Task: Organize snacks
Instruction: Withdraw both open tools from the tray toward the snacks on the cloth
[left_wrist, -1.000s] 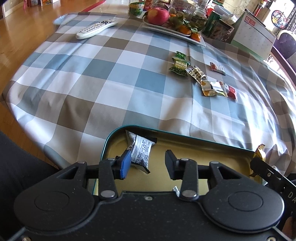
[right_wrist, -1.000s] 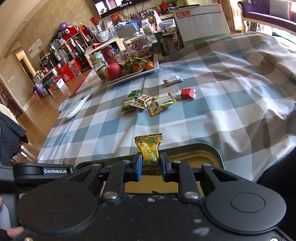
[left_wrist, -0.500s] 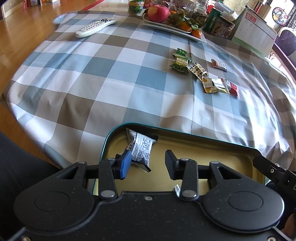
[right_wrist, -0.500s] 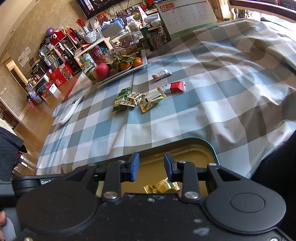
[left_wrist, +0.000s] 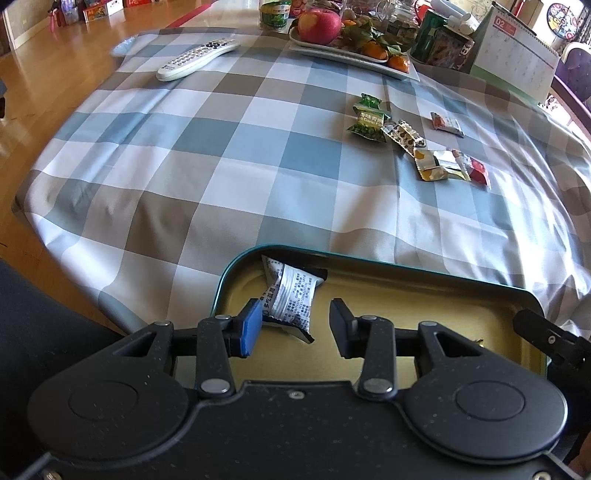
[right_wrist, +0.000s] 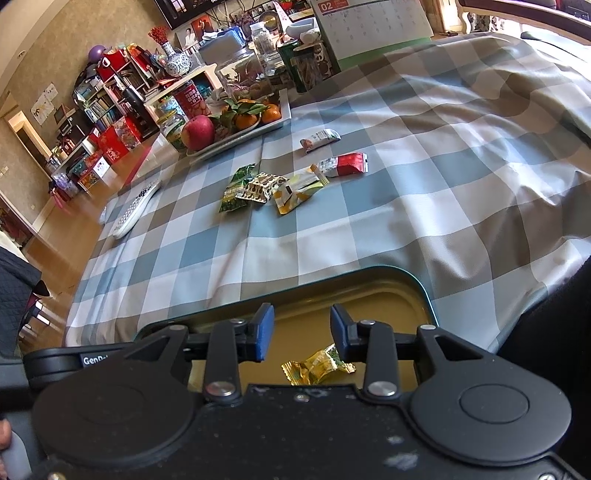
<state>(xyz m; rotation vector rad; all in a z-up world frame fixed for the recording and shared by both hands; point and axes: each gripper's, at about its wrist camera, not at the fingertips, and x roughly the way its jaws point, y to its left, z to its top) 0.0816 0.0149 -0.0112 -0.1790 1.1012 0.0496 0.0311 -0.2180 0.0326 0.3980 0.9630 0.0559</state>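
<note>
A teal-rimmed tin (left_wrist: 406, 264) with a gold inside sits at the near table edge. My left gripper (left_wrist: 295, 326) hovers open over its left corner. A white printed packet (left_wrist: 291, 295) lies there beside the blue left pad, clear of the other pad. My right gripper (right_wrist: 301, 328) is over the tin (right_wrist: 332, 278) with its jaws opening and nothing between them. A yellow snack (right_wrist: 317, 365) lies on the tin floor below. Further out on the cloth lie green packets (left_wrist: 367, 122), a brown patterned one (left_wrist: 404, 136), a yellow-white one (left_wrist: 432, 166) and a red one (left_wrist: 476, 170).
A white remote (left_wrist: 197, 59) lies at the far left. A white fruit plate (left_wrist: 351, 55), a green can (left_wrist: 428, 37) and a desk calendar (left_wrist: 517, 55) line the far side. The checked cloth drops off at the left edge above a wooden floor.
My right gripper has opened and let go of the yellow snack, which now lies inside the tin. The left gripper and the white packet are as before.
</note>
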